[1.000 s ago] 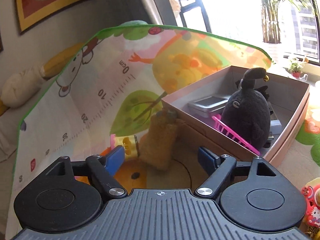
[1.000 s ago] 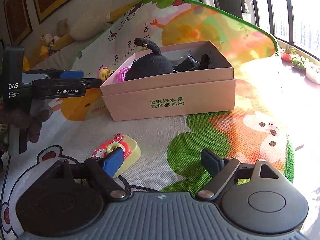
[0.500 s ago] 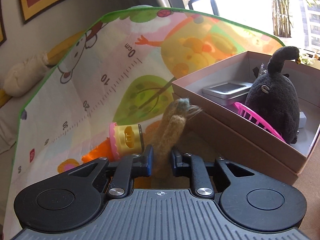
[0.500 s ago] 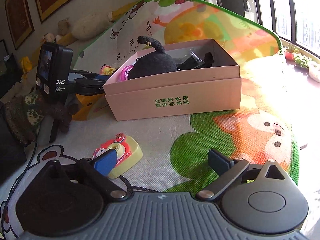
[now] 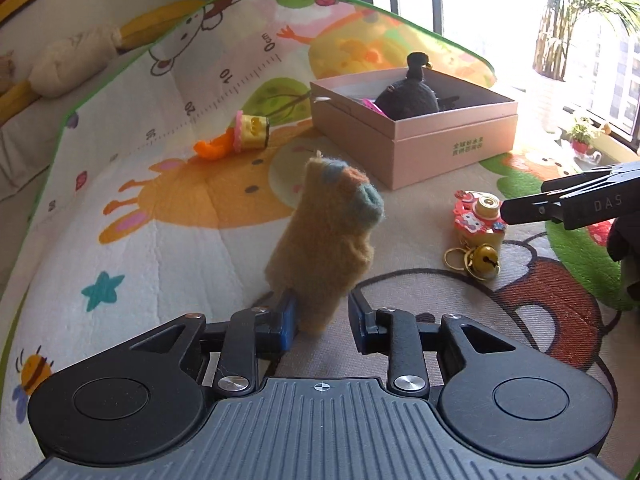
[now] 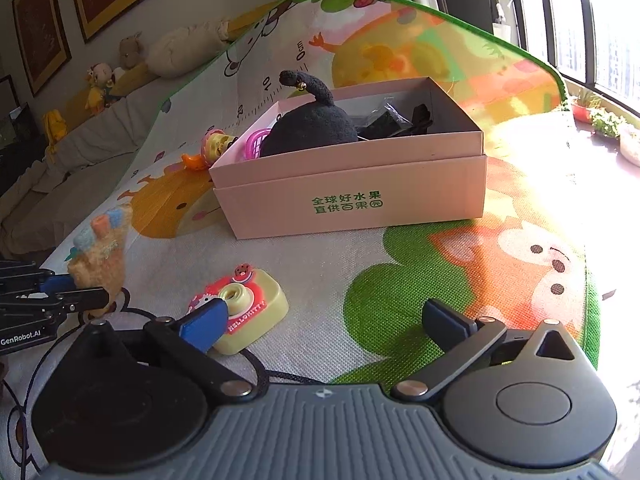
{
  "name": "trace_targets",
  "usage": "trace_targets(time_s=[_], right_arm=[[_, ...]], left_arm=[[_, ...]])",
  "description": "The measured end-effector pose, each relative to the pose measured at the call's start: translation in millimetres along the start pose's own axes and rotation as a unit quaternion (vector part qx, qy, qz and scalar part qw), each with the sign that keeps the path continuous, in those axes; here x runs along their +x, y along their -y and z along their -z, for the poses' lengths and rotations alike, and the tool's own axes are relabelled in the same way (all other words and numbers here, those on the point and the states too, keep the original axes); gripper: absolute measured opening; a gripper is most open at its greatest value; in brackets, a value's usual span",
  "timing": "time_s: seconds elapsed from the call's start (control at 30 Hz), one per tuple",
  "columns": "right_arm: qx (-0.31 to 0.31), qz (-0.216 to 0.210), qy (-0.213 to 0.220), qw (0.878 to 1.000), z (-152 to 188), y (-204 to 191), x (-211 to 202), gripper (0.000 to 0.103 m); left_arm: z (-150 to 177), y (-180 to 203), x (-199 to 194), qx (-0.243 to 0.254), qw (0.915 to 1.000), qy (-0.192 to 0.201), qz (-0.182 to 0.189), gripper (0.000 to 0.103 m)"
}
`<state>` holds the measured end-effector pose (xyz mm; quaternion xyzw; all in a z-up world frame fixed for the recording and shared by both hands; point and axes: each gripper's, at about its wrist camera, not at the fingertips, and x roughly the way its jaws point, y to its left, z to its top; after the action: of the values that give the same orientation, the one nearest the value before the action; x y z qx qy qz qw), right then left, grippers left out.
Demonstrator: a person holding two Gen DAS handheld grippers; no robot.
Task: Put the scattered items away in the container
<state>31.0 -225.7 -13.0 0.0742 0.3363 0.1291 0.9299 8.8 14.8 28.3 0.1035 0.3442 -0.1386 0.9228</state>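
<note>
Grabbed the felt glove (image 5: 326, 236) beside the pink box (image 5: 448, 136), pulled it back, left gripper (image 5: 322, 320) jaws now opening; right gripper (image 6: 324, 320) spread wider.

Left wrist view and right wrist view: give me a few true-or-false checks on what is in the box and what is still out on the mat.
1. The black plush sits inside the pink box. True.
2. The toy camera is in the box. False: it lies on the mat in front of the box.
3. The orange-and-yellow toy lies on the mat outside the box. True.
4. The gold bell lies beside the orange-and-yellow toy. False: it lies next to the toy camera.
5. The brown felt toy is in the box. False: it stands between the pads of the left claw, whose jaws are opening.
</note>
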Motion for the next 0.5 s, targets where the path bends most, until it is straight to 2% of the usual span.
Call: trace_targets(time_s=[0.07, 0.2, 0.27, 0.33, 0.4, 0.5], right_arm=[[-0.014, -0.002, 0.002, 1.000, 0, -4, -2, 0.103], [-0.048, -0.011, 0.005, 0.999, 2, -13, -10, 0.103], [-0.058, -0.002, 0.026, 0.998, -3, -10, -19, 0.103], [-0.051, 0.027, 0.059, 0.997, -14, 0, -28, 0.103], [-0.021, 0.053, 0.085, 0.995, -32, 19, -31, 0.103], [0.041, 0.060, 0.100, 0.992, -61, 51, -18, 0.103]], left_arm=[[4, 3, -3, -0.014, 0.9998, -0.002, 0.012, 0.057], [8, 13, -2, -0.022, 0.9993, -0.009, 0.028, 0.076], [8, 18, -1, -0.021, 0.9992, -0.005, 0.034, 0.088], [6, 19, -2, -0.024, 0.9989, 0.005, 0.040, 0.095], [3, 17, 0, -0.033, 0.9982, 0.013, 0.048, 0.096], [-3, 13, 6, -0.048, 0.9972, 0.015, 0.056, 0.097]])
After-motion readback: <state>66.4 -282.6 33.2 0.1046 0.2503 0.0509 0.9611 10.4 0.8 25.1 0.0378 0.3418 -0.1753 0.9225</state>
